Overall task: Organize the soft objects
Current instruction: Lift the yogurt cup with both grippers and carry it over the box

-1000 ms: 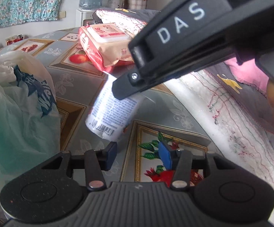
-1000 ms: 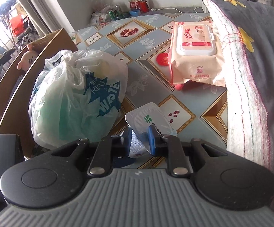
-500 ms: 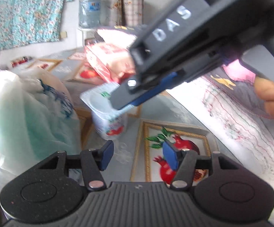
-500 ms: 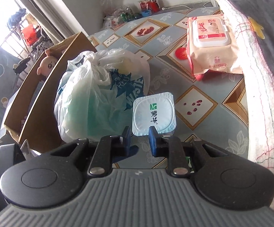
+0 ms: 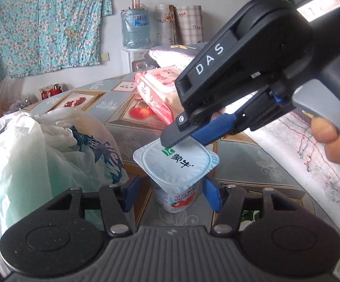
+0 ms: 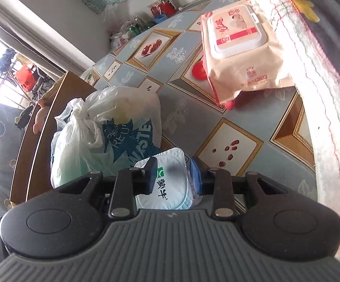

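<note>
A white yogurt cup [image 5: 175, 164] with a foil lid stands upright on the patterned tablecloth. My left gripper [image 5: 170, 193] is open, its blue fingers on either side of the cup's body, apart from it. My right gripper [image 6: 173, 174] is above the cup [image 6: 170, 183], its jaws parted over the lid; its fingertip [image 5: 170, 138] rests at the lid's far edge. A tied plastic bag [image 5: 40, 155] lies left of the cup, also seen in the right wrist view [image 6: 108, 129]. A pack of wet wipes [image 6: 238, 54] lies farther back.
A folded blanket [image 6: 322, 94] fills the right side of the table. A brown cardboard box [image 6: 36, 127] with a doll stands beyond the table's left edge. Small jars [image 6: 160, 7] stand at the far end. A water jug [image 5: 134, 28] stands at the wall.
The yogurt cup went from lying on its side to standing upright. My right gripper, earlier shut on it, has opened. My left gripper moved in around the cup.
</note>
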{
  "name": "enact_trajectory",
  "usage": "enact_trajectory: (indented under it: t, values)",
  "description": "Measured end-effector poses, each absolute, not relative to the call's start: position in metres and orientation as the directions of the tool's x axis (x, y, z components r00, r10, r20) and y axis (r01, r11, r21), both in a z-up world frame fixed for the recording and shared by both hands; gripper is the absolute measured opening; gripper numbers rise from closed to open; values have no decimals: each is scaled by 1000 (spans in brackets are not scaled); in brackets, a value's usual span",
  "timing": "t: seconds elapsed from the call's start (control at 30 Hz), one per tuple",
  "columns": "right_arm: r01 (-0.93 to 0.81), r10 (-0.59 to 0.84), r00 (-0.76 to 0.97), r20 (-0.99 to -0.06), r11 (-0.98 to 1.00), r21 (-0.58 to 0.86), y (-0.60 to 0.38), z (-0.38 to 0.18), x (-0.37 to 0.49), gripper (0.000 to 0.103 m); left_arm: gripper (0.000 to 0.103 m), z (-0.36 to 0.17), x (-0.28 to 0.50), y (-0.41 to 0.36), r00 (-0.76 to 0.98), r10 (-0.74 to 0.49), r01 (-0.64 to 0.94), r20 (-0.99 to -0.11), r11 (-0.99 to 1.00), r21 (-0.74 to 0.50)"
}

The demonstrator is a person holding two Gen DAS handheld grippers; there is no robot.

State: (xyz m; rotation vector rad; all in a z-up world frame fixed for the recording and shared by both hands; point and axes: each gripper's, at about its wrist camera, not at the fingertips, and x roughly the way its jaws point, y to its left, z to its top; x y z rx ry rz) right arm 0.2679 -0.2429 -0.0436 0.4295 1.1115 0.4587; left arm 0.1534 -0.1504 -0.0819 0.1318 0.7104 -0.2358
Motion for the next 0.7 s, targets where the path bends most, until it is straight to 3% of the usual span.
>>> enact_trajectory:
  t: [0.1,0.57,0.7]
  values:
    - [-116,584,350,-733,803,584,-245,-51,268,30,49,-81,156,-150,729,-184,261,-659,965,19]
    - [-172,514,314,-798,858,484,-231,-34,209,31,50,-77,110,-145,653,-265,319,-709,946,-60]
    - [-218,496,330,-803,868,446,-225,-30,191,31,51,-81,93,-146,675,-263,352,-690,936,-12]
